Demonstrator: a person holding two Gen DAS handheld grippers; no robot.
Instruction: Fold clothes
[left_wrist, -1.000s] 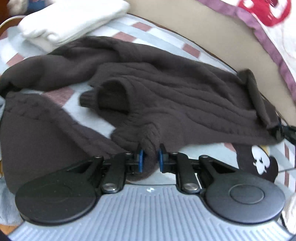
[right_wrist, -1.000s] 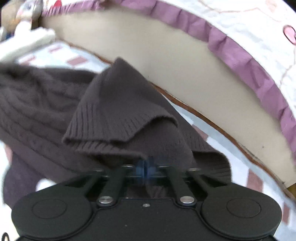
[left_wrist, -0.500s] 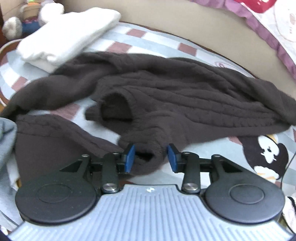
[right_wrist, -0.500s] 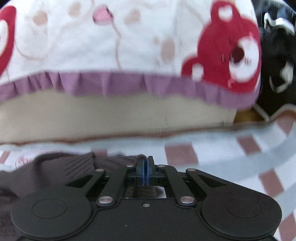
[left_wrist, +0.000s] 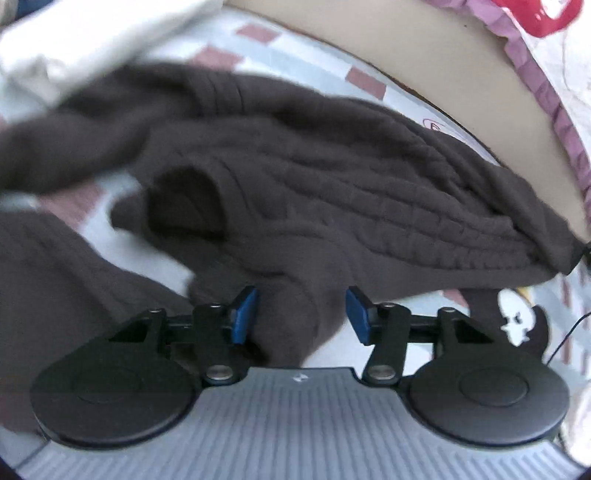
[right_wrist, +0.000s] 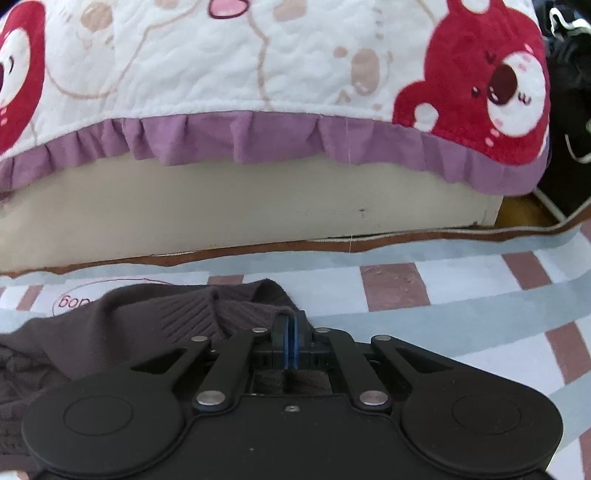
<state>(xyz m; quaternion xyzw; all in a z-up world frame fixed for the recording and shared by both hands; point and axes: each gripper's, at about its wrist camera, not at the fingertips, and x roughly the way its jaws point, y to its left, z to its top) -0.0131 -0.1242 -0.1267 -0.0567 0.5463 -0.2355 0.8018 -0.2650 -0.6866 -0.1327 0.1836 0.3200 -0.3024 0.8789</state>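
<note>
A dark brown cable-knit sweater (left_wrist: 332, 192) lies spread on a checked blue, white and pink mat (left_wrist: 258, 33). My left gripper (left_wrist: 301, 314) is open, its blue pads (left_wrist: 243, 314) on either side of a bunched fold of the sweater, which lies loose between them. My right gripper (right_wrist: 291, 339) is shut on the sweater's ribbed hem (right_wrist: 207, 314) at its far right end, low over the mat (right_wrist: 443, 295). The rest of the sweater trails off to the left in the right wrist view.
A folded white garment (left_wrist: 81, 40) lies at the mat's far left. A beige bed base (right_wrist: 258, 206) with a purple-frilled bear quilt (right_wrist: 258, 74) stands right behind the mat. A black-and-white printed patch (left_wrist: 521, 321) is on the mat at right. Dark items (right_wrist: 569, 74) sit at far right.
My left gripper opened and let go of the sweater fold. My right gripper carried the hem rightward and down to the mat, stretching the sweater out flat.
</note>
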